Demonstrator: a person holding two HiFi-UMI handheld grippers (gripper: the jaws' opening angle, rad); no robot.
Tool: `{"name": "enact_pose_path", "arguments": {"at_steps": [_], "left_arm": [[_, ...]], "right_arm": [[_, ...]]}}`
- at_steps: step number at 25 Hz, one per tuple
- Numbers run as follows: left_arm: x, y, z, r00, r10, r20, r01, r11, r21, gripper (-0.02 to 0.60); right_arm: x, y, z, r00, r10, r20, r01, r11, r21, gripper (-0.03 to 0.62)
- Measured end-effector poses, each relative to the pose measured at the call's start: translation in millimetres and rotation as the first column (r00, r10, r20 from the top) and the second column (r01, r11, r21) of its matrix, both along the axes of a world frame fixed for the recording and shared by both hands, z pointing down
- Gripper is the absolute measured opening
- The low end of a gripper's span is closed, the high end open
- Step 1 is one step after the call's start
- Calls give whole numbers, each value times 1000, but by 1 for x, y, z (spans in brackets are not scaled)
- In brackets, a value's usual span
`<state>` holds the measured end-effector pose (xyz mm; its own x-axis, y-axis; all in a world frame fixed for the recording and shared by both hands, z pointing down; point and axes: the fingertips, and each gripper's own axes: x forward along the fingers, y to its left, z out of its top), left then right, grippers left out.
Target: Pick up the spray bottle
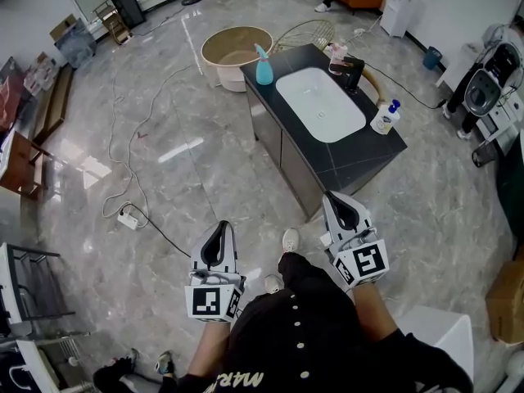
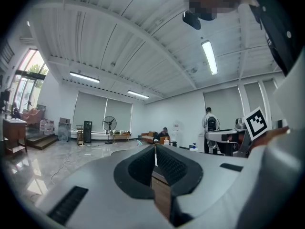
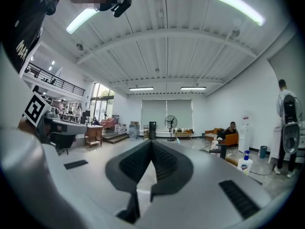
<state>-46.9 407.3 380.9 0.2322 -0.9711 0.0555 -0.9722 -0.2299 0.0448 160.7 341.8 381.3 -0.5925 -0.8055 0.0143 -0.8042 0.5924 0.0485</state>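
The blue spray bottle (image 1: 264, 65) stands upright on the far left corner of a dark counter (image 1: 352, 158) that holds a white sink (image 1: 319, 103). Both grippers are held low in front of the person, well short of the bottle. My left gripper (image 1: 220, 228) hangs over the floor to the left of the counter, jaws together and empty. My right gripper (image 1: 333, 197) is at the counter's near corner, also shut and empty. In the right gripper view the bottle (image 3: 177, 140) is a tiny teal shape far off, just right of the shut jaws (image 3: 152, 147). The left gripper view shows its pads meeting (image 2: 155, 150).
On the counter stand a black faucet (image 1: 353, 73), a pinkish bottle (image 1: 335, 56) and a white pump bottle (image 1: 384, 118). A round beige tub (image 1: 237, 49) sits behind the spray bottle. A power strip (image 1: 128, 218) with cables lies on the floor at left. White machines (image 1: 483, 88) stand at right.
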Motion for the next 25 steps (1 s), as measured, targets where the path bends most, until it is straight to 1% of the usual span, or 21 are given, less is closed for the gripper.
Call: {"name": "enact_pose_path", "arguments": {"at_steps": [6, 9, 14, 19, 25], "left_arm": [[-25, -54, 9, 1000, -18, 8, 18, 1000, -9, 20], [-40, -94, 9, 1000, -29, 12, 29, 1000, -9, 20], [-59, -171, -2, 999, -42, 19, 41, 999, 17, 20], [-67, -245, -9, 998, -50, 23, 50, 998, 36, 20], [-71, -299, -6, 997, -71, 15, 70, 997, 31, 20]], "right_arm": [[-27, -60, 7, 1000, -18, 6, 18, 1000, 7, -6], [-40, -102, 7, 1000, -24, 13, 24, 1000, 11, -6], [-62, -180, -2, 999, -47, 9, 46, 998, 31, -6], [-75, -255, -9, 998, -70, 4, 70, 996, 55, -6], [-84, -315, -7, 996, -89, -1, 89, 995, 51, -6]]}}
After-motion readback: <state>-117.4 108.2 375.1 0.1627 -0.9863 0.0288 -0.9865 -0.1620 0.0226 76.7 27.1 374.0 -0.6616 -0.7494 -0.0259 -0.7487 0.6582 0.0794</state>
